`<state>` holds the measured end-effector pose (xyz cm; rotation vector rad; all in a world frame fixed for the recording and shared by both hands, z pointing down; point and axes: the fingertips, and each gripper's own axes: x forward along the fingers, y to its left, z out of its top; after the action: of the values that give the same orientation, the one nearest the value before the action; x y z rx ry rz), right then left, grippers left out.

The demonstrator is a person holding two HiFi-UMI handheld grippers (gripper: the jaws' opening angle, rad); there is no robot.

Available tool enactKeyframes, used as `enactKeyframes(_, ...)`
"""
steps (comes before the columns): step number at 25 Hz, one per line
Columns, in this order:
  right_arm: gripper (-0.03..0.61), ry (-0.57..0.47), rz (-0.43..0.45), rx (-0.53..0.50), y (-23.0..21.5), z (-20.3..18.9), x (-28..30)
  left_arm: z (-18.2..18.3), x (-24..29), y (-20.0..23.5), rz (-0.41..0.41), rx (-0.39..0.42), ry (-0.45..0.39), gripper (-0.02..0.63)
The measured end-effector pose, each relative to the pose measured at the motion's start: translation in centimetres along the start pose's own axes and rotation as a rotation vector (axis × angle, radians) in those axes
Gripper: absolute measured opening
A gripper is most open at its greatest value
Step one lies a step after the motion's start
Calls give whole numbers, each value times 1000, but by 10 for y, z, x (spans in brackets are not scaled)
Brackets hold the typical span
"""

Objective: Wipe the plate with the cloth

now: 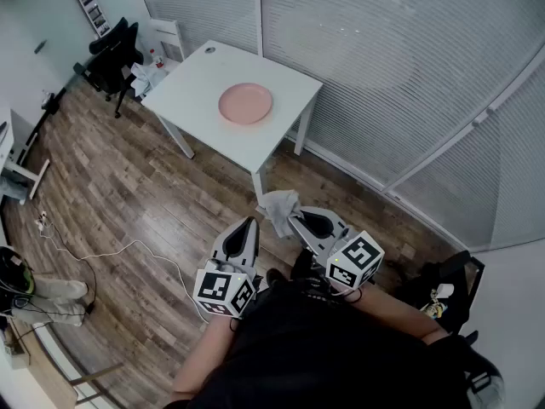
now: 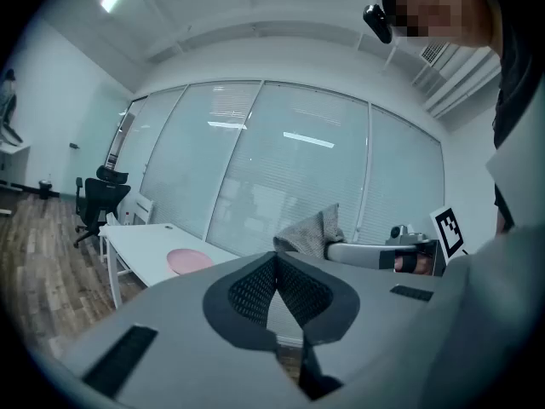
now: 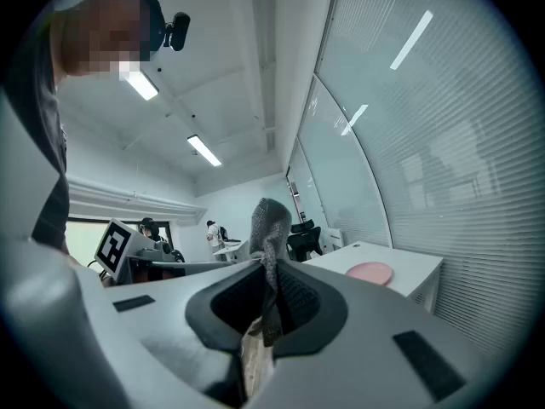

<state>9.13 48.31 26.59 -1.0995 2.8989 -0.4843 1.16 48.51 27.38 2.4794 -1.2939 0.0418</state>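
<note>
On the white desk point(image 1: 192, 83), near its middle and a little toward the right corner, the pink plate point(image 1: 246, 103) lies flat. Both tools are held well short of the desk, over wood floor point(image 1: 128, 186), roughly level in front of the person. Left tool point(image 1: 249, 222): jaws together, nothing between them. Right tool point(image 1: 295, 218): clamped on the grey cloth point(image 1: 281, 203). The cloth stands up from the tips in a crumpled tuft, and in the right gripper view a tail of it hangs down between the jaws. Tools side by side, apart; the cloth is off the desk, near its closest corner. Black office chair point(image 1: 112, 56) beyond the desk's left corner. White cable point(image 1: 111, 250) trails across the floor.
</note>
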Motion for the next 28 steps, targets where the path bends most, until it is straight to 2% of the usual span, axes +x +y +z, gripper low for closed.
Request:
enactKeyframes(15, 40, 19, 34, 11, -38, 1, 13, -1, 42, 14, 38, -15, 14, 14)
enactKeyframes(22, 39, 14, 35, 28, -89, 15, 29, 13, 94, 21, 34, -5, 8, 14)
enactKeyframes(28, 40, 33, 57, 40, -159, 35, 37, 29, 162, 16, 41, -12, 0, 14)
